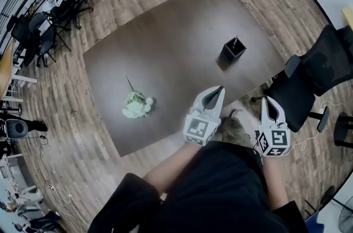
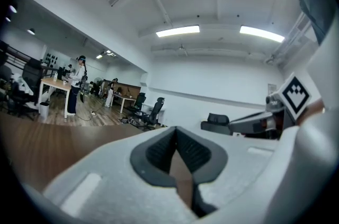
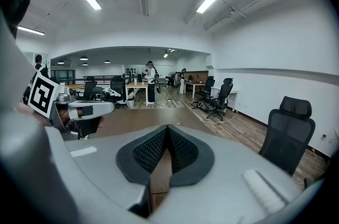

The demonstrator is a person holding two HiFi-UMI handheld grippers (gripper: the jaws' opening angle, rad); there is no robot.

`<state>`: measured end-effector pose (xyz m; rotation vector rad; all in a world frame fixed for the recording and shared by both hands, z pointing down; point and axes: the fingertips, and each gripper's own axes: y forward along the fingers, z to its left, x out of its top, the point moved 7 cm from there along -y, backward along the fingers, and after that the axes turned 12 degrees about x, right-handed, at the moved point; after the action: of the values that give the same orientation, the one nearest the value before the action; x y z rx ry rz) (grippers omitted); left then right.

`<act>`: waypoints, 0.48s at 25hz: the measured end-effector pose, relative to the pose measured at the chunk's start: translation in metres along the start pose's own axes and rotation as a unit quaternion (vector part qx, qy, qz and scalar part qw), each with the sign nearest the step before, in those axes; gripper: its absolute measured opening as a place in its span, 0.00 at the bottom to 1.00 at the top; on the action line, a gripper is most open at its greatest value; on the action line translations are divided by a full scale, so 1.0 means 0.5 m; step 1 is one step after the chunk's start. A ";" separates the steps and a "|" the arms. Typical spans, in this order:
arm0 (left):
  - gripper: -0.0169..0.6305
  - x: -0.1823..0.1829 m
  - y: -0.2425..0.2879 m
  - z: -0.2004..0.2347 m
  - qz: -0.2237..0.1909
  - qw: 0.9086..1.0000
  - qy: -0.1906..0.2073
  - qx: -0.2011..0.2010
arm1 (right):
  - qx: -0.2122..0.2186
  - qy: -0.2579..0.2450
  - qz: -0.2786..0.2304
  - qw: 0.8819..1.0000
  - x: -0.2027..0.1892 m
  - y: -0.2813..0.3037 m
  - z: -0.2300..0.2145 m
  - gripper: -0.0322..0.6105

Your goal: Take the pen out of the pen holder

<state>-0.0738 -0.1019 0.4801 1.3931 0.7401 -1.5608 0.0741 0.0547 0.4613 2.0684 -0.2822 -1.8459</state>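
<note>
The black square pen holder stands on the brown table, toward its far right side, with a thin pen sticking up out of it. My left gripper hovers over the table's near edge, well short of the holder, jaws together and empty. My right gripper is off the table's near right corner, also shut with nothing in it. In the left gripper view the pads meet at the tip. In the right gripper view the ribbed pads also touch.
A bunch of white flowers lies on the table's near left part. A black office chair stands just right of the table, close to my right gripper. Desks and more chairs fill the far left of the room.
</note>
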 end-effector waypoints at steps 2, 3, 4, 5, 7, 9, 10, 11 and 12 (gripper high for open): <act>0.03 -0.009 0.003 0.007 0.007 1.000 0.004 0.007 | 0.006 0.002 -0.001 1.000 -0.001 0.013 -0.005 0.05; 0.03 -0.008 0.006 0.008 0.005 1.000 0.004 0.009 | 0.009 0.004 -0.002 1.000 0.000 0.020 -0.009 0.05; 0.03 -0.005 0.009 0.008 0.002 1.000 0.005 0.012 | 0.012 0.004 -0.004 1.000 0.003 0.026 -0.013 0.05; 0.03 -0.003 0.013 0.008 -0.001 1.000 0.006 0.015 | 0.016 0.004 -0.007 1.000 0.006 0.033 -0.018 0.05; 0.03 -0.001 0.023 0.009 -0.002 1.000 0.007 0.023 | 0.023 0.002 -0.013 1.000 0.015 0.047 -0.030 0.05; 0.03 0.001 0.040 0.011 -0.001 0.999 0.009 0.032 | 0.030 0.001 -0.019 0.999 0.024 0.063 -0.046 0.05; 0.03 0.002 0.052 0.013 -0.001 0.999 0.011 0.037 | 0.033 0.001 -0.022 0.999 0.028 0.073 -0.057 0.05; 0.03 0.002 0.066 0.014 -0.002 0.999 0.013 0.041 | 0.037 0.001 -0.024 0.999 0.031 0.083 -0.071 0.05; 0.03 0.003 0.081 0.015 -0.002 0.999 0.016 0.045 | 0.042 0.002 -0.027 0.999 0.034 0.094 -0.086 0.05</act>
<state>-0.0408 -0.1259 0.4848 1.4858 0.7009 -1.5953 0.1227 0.0106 0.4680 2.1550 -0.3105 -1.8910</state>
